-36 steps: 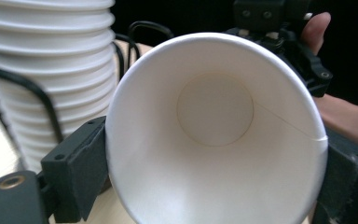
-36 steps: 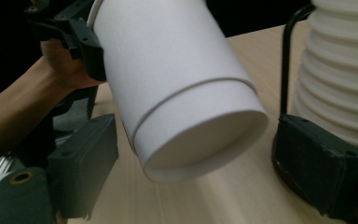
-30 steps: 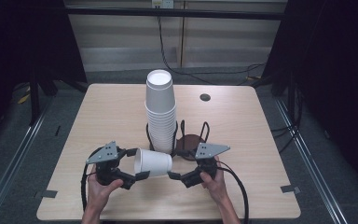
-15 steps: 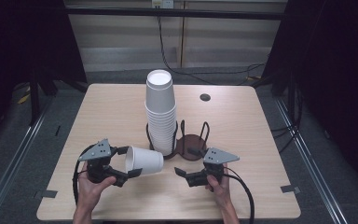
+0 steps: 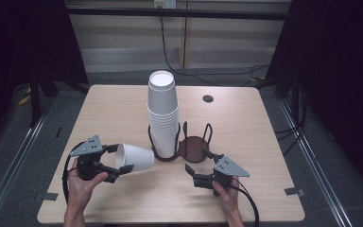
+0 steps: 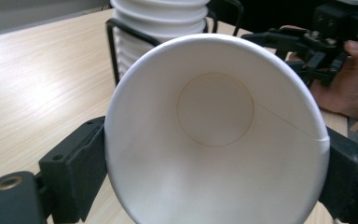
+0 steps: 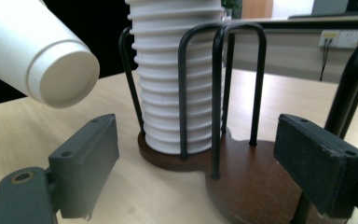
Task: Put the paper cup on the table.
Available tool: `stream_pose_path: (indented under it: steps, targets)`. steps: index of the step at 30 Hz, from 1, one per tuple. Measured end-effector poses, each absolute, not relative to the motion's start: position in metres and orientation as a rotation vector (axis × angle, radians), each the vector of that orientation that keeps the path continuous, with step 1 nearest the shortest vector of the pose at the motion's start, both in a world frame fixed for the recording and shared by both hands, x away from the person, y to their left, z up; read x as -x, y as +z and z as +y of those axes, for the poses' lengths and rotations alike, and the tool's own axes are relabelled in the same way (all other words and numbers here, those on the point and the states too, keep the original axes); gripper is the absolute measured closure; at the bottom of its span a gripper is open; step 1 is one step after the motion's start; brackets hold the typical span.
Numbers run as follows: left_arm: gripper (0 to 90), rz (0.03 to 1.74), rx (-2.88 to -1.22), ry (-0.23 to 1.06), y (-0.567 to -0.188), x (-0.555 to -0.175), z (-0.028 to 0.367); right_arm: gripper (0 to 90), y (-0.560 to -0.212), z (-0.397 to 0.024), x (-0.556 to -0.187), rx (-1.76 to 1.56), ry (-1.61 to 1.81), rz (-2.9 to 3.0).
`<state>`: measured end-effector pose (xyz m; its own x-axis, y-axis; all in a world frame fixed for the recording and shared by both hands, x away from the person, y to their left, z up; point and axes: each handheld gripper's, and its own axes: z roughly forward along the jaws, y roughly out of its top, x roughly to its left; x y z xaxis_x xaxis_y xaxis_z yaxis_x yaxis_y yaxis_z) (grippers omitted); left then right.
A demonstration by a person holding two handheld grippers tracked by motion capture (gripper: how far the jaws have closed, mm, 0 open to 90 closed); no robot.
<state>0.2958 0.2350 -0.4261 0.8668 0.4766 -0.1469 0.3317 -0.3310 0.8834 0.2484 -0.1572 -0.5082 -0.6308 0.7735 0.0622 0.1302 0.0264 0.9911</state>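
A white paper cup (image 5: 134, 157) lies on its side above the table, and my left gripper (image 5: 119, 159) is shut on its rim. In the left gripper view the cup's open mouth (image 6: 214, 140) faces the camera, with the black fingers (image 6: 74, 172) pressed on both sides. My right gripper (image 5: 196, 163) stands open and empty just in front of the wire cup holder (image 5: 194, 147). From the right gripper view the cup's base (image 7: 51, 56) hangs at the upper left, well apart from my right gripper (image 7: 205, 172). A tall stack of white cups (image 5: 163, 113) stands in the holder's left ring.
The holder's right ring, with its brown base (image 7: 251, 186), has no cups in it. A small dark round spot (image 5: 208, 98) sits on the far part of the wooden table (image 5: 264, 142). Cables trail from both grippers toward the front edge.
The two grippers have drawn apart. The left one carried the cup to the left, away from the stack. The right one moved right and down, off the cup's base.
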Motion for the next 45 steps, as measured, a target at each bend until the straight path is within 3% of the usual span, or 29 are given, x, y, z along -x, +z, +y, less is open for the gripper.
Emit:
stream_pose_path:
  steps: [22,45]
  targets:
    - [9.5,0.72,-2.084,0.218,-0.404,-0.331,0.253,13.3,-0.512,-0.159,-0.238,-0.879,1.659,1.643]
    - [8.9,0.802,-2.371,0.273,-0.391,-0.365,0.242,16.0,-0.512,-0.159,-0.239,-0.867,1.675,1.657]
